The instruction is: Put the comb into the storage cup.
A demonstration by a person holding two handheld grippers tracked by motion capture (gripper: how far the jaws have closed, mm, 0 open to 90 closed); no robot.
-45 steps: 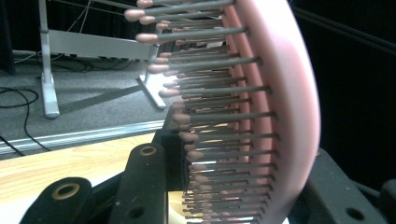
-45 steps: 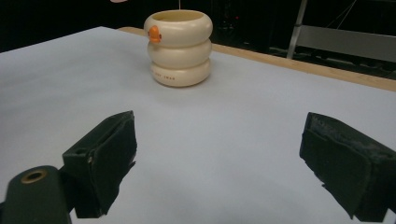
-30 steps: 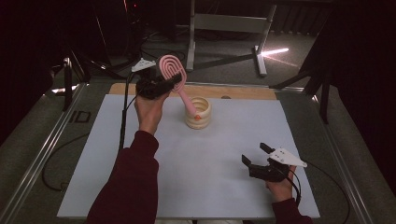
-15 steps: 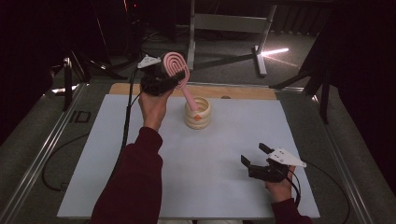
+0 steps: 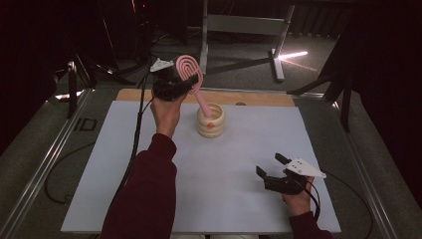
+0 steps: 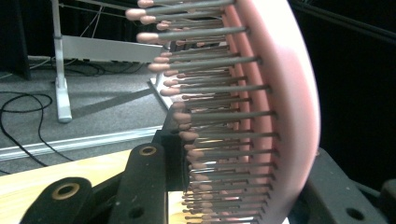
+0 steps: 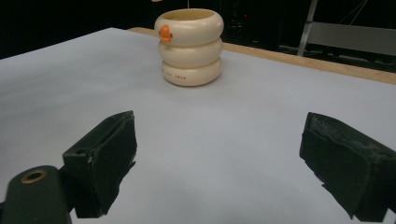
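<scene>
The left tool (image 5: 185,85) grips a pink hairbrush (image 5: 191,79) by its head above the far middle of the table (image 5: 239,164). The brush slants, head up and far-left, handle down into a cream ringed holder (image 5: 210,120). The right tool (image 5: 271,166) rests near the right front corner, jaws wide, holding nothing.

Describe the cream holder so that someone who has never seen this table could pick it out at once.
On the white mat, look toward its far edge, near the middle. There stands the cream holder, a pot of three stacked rings with a small orange knob on its side, and the pink hairbrush leans over it.
</scene>
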